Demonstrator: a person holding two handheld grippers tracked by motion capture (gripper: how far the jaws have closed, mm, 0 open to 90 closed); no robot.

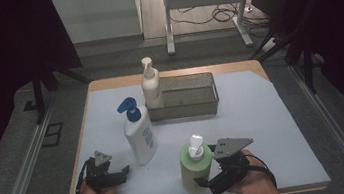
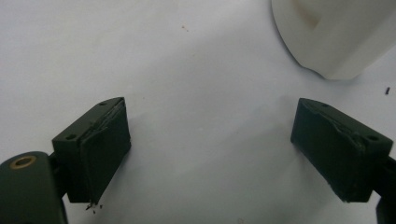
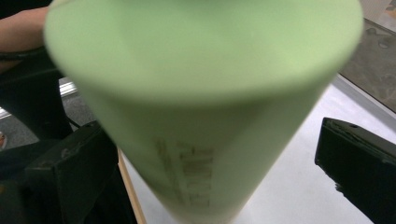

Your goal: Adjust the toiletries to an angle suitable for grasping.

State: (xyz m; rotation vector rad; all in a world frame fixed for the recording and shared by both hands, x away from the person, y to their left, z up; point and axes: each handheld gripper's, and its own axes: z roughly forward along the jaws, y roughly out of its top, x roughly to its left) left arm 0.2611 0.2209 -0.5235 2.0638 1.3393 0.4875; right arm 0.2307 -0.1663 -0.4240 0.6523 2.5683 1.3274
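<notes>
A green bottle [image 1: 197, 167] with a white pump stands near the table's front edge. My right gripper [image 1: 204, 177] is open around its lower body. In the right gripper view the green bottle [image 3: 201, 116] sits between the jaws of my right gripper [image 3: 215, 172], close to the left jaw, with a gap to the right jaw. A white bottle [image 1: 140, 137] with a blue pump stands left of centre. My left gripper [image 1: 123, 174] rests low, just front-left of it. My left gripper [image 2: 210, 140] stands open over bare mat, with the white bottle's base [image 2: 336, 32] ahead to the right.
A cream pump bottle [image 1: 151, 87] stands at the left end of a grey metal tray [image 1: 191, 108] at the back of the table. A pale mat [image 1: 264, 125] covers the wooden table. Dark curtains flank both sides, and a white frame with cables stands on the floor beyond.
</notes>
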